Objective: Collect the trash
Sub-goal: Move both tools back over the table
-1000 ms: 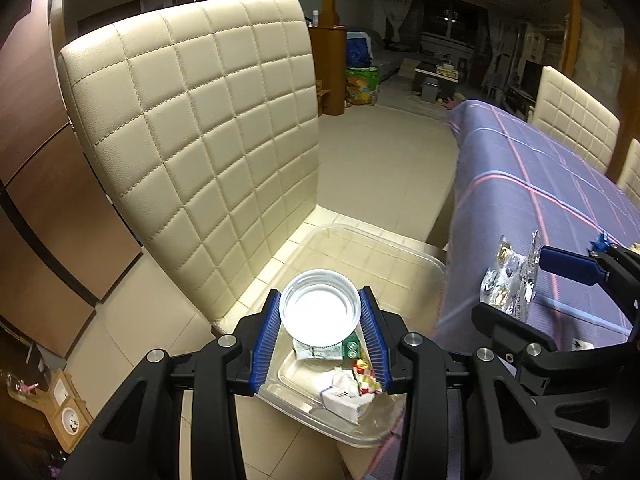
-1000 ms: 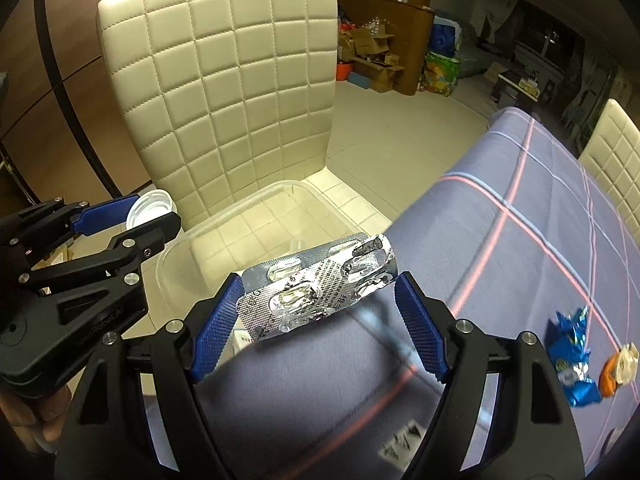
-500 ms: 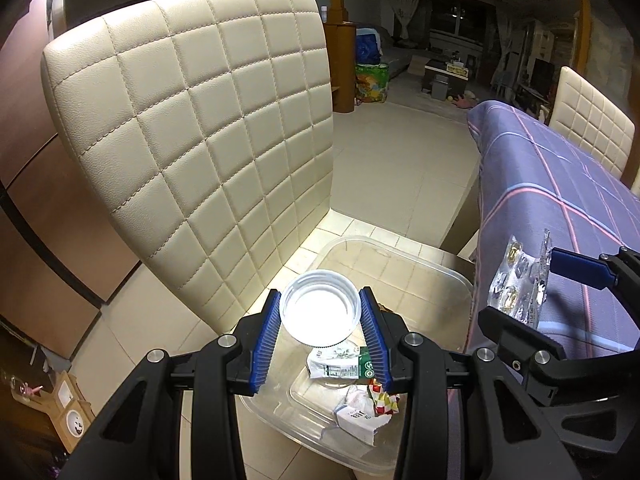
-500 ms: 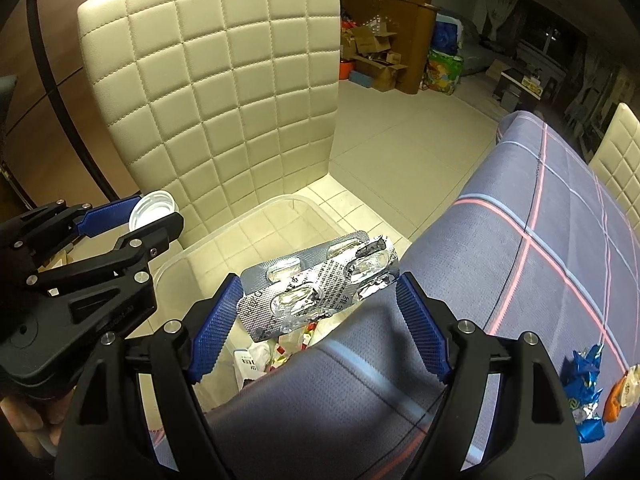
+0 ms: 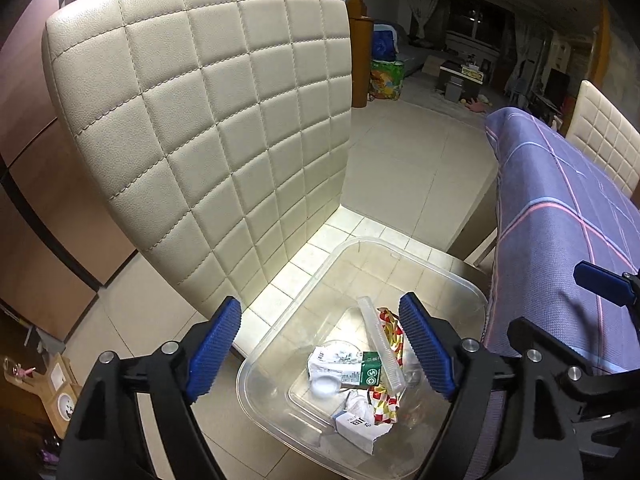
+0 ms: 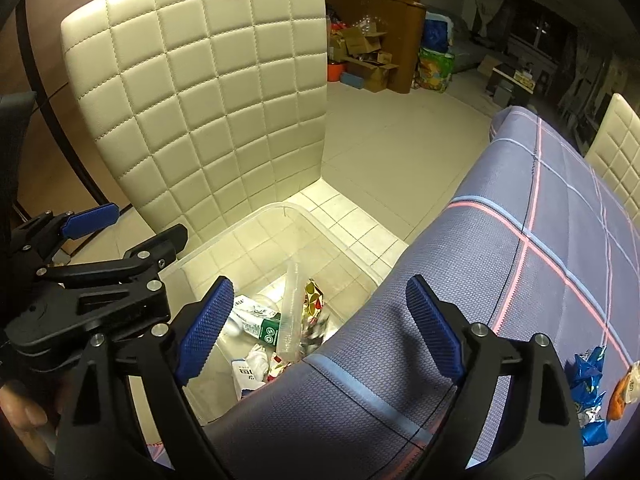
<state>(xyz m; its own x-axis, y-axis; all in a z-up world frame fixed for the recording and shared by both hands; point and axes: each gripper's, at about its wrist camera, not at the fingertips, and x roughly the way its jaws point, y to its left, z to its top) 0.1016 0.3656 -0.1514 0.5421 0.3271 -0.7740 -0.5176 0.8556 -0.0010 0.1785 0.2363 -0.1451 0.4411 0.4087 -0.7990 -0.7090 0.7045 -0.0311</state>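
A clear plastic bin (image 5: 436, 268) (image 6: 280, 216) sits on the cream chair seat beside the table. It holds wrappers, a small green-and-white carton (image 5: 348, 368) (image 6: 260, 326) and a clear round lid (image 5: 382, 348) (image 6: 291, 312) standing on edge. My left gripper (image 5: 320, 348) is open and empty above the bin. My right gripper (image 6: 320, 324) is open and empty over the table edge and the bin. A blue wrapper (image 6: 588, 384) and an orange wrapper (image 6: 624, 392) lie on the purple tablecloth at the right.
A cream quilted chair back (image 5: 200, 120) (image 6: 200, 96) rises just behind the bin. The purple checked tablecloth (image 5: 560, 220) (image 6: 520, 280) hangs over the table edge next to the bin. A second cream chair (image 5: 604, 128) stands at the table's far side. Boxes and clutter fill the far room.
My left gripper opened and the clear round lid dropped into the bin. My right gripper opened and let go of the silver blister pack, which is no longer in view.
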